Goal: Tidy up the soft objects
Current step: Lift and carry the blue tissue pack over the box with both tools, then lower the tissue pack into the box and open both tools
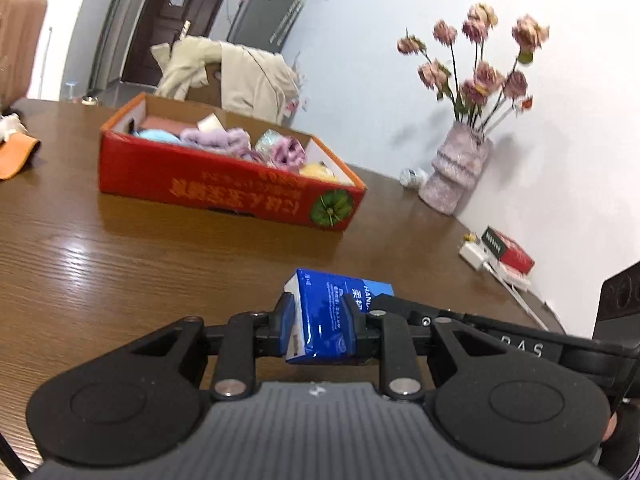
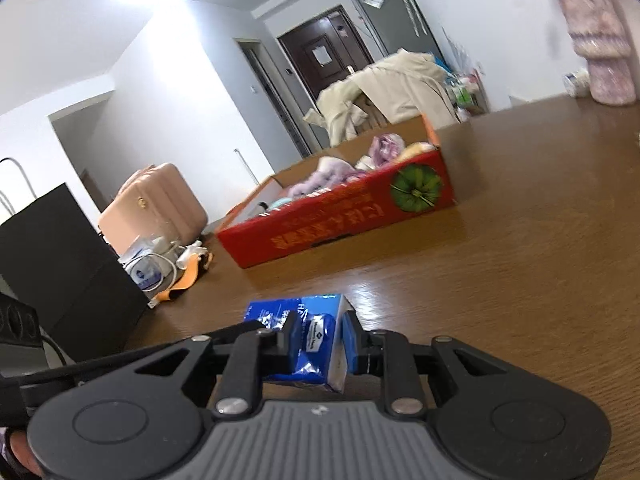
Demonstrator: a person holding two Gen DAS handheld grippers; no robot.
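A blue tissue pack (image 1: 328, 316) is held above the brown wooden table (image 1: 120, 264) by both grippers at once. My left gripper (image 1: 320, 320) is shut on one end of it. My right gripper (image 2: 318, 340) is shut on the other end of the same pack (image 2: 316, 340). A red cardboard box (image 1: 224, 184) stands further back on the table, with purple, blue and yellow soft items inside. The box also shows in the right wrist view (image 2: 344, 216).
A pink vase of dried flowers (image 1: 456, 168) stands at the wall on the right. A red-and-black small box and a white charger (image 1: 508, 256) lie near the right table edge. An orange item (image 1: 16, 156) lies at the left. A black box (image 2: 60, 264) and cables sit at the left.
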